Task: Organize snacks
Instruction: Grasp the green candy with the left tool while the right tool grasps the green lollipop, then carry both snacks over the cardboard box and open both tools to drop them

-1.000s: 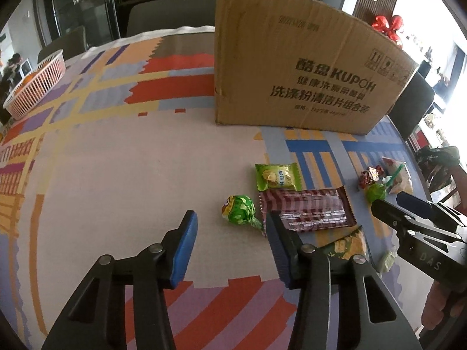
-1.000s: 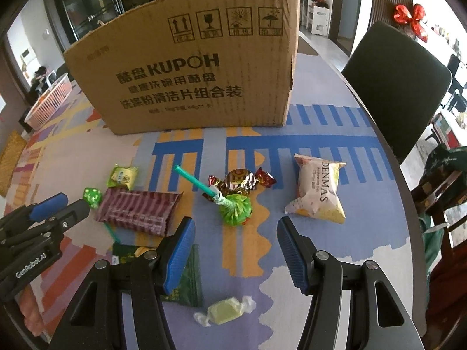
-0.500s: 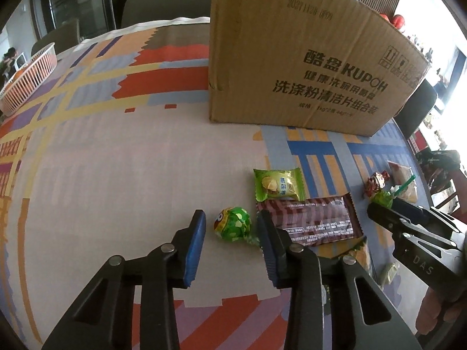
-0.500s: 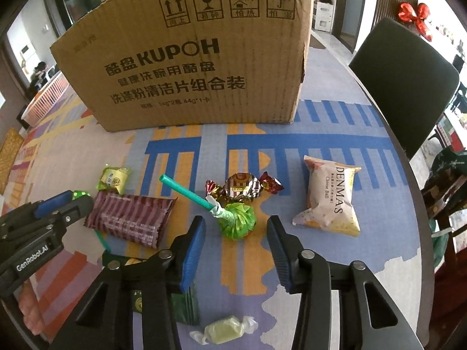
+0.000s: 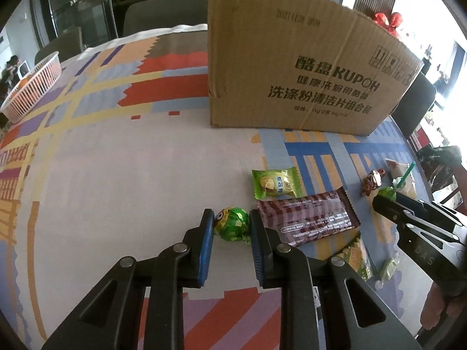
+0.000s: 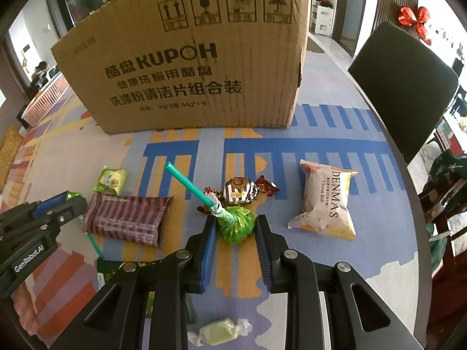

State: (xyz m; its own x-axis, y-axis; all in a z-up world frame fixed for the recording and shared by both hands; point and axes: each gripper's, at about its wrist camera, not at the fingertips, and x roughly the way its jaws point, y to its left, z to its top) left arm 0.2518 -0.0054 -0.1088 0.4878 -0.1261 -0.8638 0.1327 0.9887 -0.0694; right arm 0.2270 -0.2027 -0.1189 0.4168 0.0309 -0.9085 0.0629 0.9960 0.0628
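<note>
Item: two green-wrapped lollipops, on the counter in front of the cardboard box (image 6: 186,58).

My left hand-held gripper (image 5: 230,227) is closing, pads at the cartoon-faced lollipop (image 5: 232,224). My right hand-held gripper (image 6: 235,229) clamps the teal-stick lollipop (image 6: 235,227). Heads grip better than sticks, presumably.

Two green-foil lollipops (image 5: 231,224) (image 6: 235,227) lie on the patterned cloth; a brown striped wafer bar (image 5: 306,218) lies flat between them; a small green packet (image 5: 274,183), perhaps a biscuit, lies nearer the cardboard box (image 6: 186,58).
</note>
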